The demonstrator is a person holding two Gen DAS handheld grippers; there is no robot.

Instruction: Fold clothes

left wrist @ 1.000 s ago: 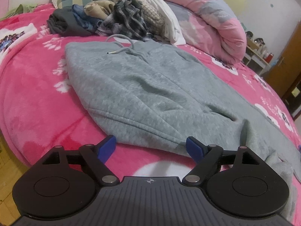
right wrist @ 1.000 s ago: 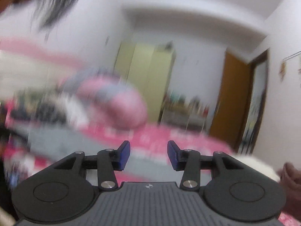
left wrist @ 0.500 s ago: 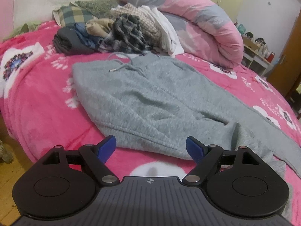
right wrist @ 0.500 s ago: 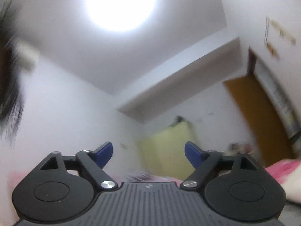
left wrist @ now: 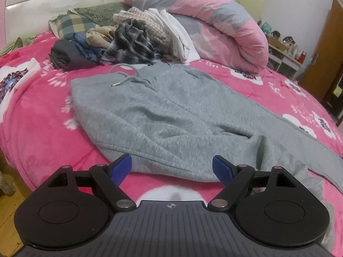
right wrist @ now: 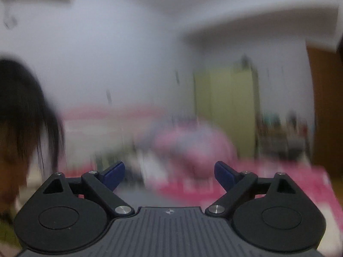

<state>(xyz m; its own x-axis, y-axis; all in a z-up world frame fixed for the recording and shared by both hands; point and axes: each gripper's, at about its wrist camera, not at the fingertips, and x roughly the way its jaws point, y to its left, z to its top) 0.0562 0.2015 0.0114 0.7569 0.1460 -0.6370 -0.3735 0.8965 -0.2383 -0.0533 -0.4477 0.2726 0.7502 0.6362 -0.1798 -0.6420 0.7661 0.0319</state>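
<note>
Approach to the bed: near side open, far side blocked.

Grey sweatpants (left wrist: pixel 171 117) lie flat on the pink blanket (left wrist: pixel 32 128), which is bare to their left and along the near edge. Behind the waistband a heap of clothes (left wrist: pixel 120 40) and a rolled duvet (left wrist: pixel 214 27) close off the far side. The right wrist view is too blurred to assess clearance.

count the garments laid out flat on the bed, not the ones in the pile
1: the grey sweatpants spread across the pink blanket, waistband toward the clothes pile near the headboard, legs trailing right. Others may be hidden beyond the frame.
</note>
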